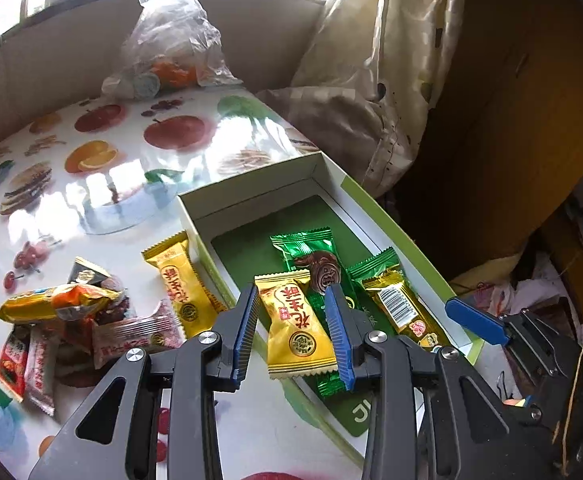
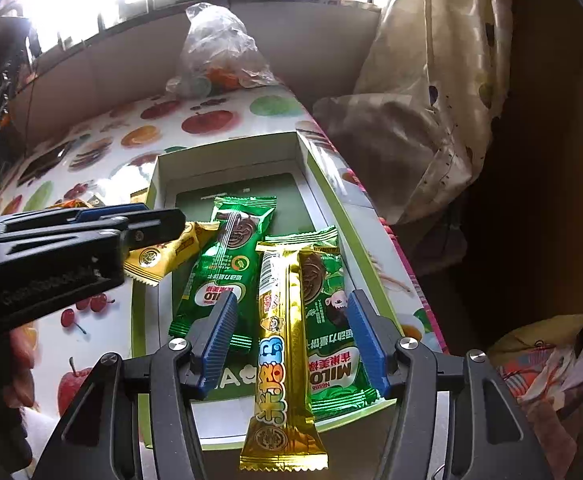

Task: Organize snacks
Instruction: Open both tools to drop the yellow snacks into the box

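An open white box with green rim (image 1: 251, 196) (image 2: 163, 176) stands on the table's right side. It holds two green Milo packets (image 1: 315, 260) (image 2: 227, 256) and a long gold bar (image 1: 401, 306) (image 2: 277, 344). My left gripper (image 1: 293, 332) is open around a yellow snack packet (image 1: 295, 324) that rests over the box's near-left edge; the packet also shows in the right wrist view (image 2: 163, 254). My right gripper (image 2: 291, 344) is open and astride the gold bar, above the box's near end. A second yellow packet (image 1: 183, 284) lies just left of the box.
A pile of loose snack packets (image 1: 67, 320) lies on the fruit-print tablecloth (image 1: 103, 160) to the left. A clear plastic bag (image 1: 175, 44) stands at the table's far end. A curtain (image 1: 391, 80) hangs off the table's right edge.
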### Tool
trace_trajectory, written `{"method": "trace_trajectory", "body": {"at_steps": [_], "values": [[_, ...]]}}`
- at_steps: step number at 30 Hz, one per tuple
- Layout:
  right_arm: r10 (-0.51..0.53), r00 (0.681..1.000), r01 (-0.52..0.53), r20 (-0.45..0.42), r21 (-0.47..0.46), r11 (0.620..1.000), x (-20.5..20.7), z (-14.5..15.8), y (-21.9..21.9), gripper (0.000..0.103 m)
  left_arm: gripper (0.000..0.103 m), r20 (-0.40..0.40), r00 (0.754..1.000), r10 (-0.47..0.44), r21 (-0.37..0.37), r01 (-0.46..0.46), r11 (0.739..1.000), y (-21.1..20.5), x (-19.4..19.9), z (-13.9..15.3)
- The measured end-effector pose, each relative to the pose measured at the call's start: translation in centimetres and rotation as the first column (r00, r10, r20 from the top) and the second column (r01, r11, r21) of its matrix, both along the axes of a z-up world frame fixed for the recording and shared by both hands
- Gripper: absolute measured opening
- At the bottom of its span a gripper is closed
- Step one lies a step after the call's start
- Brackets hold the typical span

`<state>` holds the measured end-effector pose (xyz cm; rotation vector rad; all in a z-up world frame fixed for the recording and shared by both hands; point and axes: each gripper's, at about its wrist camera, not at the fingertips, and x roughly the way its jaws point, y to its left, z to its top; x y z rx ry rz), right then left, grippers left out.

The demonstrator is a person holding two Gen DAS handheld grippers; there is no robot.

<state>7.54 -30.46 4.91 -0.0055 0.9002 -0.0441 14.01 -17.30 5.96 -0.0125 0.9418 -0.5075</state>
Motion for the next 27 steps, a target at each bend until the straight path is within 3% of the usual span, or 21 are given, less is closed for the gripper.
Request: {"method": "trace_trajectory", "body": {"at_steps": [12,27], "values": [[0.006,0.999,-0.007,0.051,0.012,1.0,-0.5,1.2,1.0,0.058,0.036,0.115,0.993,0.031,0.049,-0.037,0.998,2.2,-2.6,2.1],[0.074,0.99,-0.078,0.116,0.026,0.997,-0.5,2.6,4.1,0.058,0.036,0.162,0.981,0.106,0.046,-0.115,0.992,6.3,-4.0,3.2]]}}
